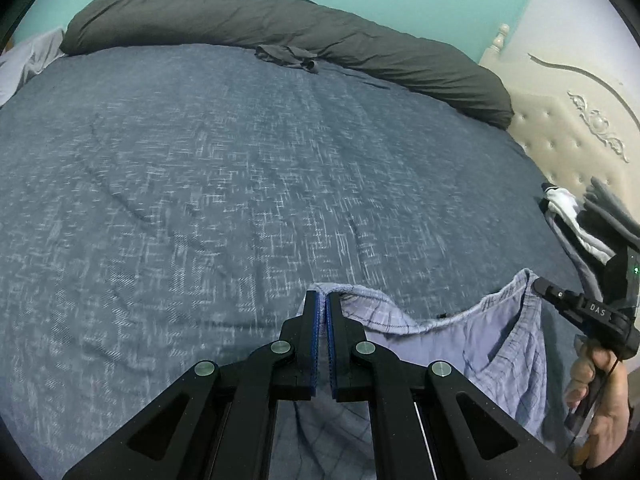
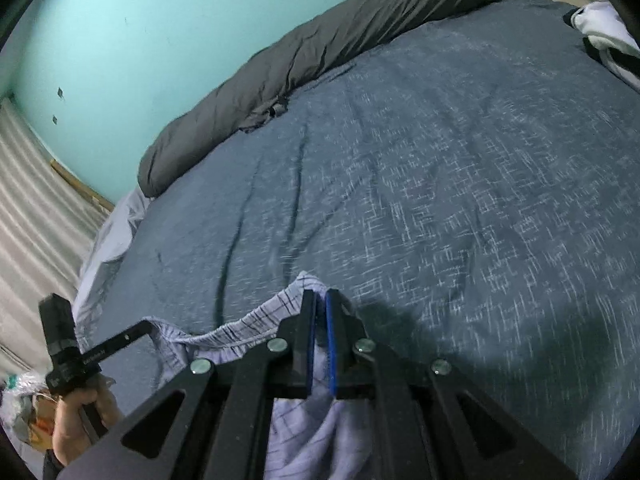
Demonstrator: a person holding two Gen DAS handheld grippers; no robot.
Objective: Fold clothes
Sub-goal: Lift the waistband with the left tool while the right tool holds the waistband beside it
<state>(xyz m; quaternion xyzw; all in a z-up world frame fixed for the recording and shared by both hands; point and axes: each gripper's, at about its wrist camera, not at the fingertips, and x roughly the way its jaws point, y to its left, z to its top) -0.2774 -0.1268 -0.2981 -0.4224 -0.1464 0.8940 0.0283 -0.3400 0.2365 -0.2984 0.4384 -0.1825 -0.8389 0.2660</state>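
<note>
A light blue plaid garment hangs stretched between my two grippers above the blue bedspread. My left gripper is shut on one corner of its elastic waistband. My right gripper is shut on the other corner of the plaid garment. The right gripper also shows at the right edge of the left wrist view, and the left gripper at the lower left of the right wrist view. The cloth sags between them and hangs down below the fingers.
A dark grey rolled duvet lies along the far side of the bed by the teal wall. A small dark garment lies in front of it. A black and white pile of clothes sits near the cream headboard.
</note>
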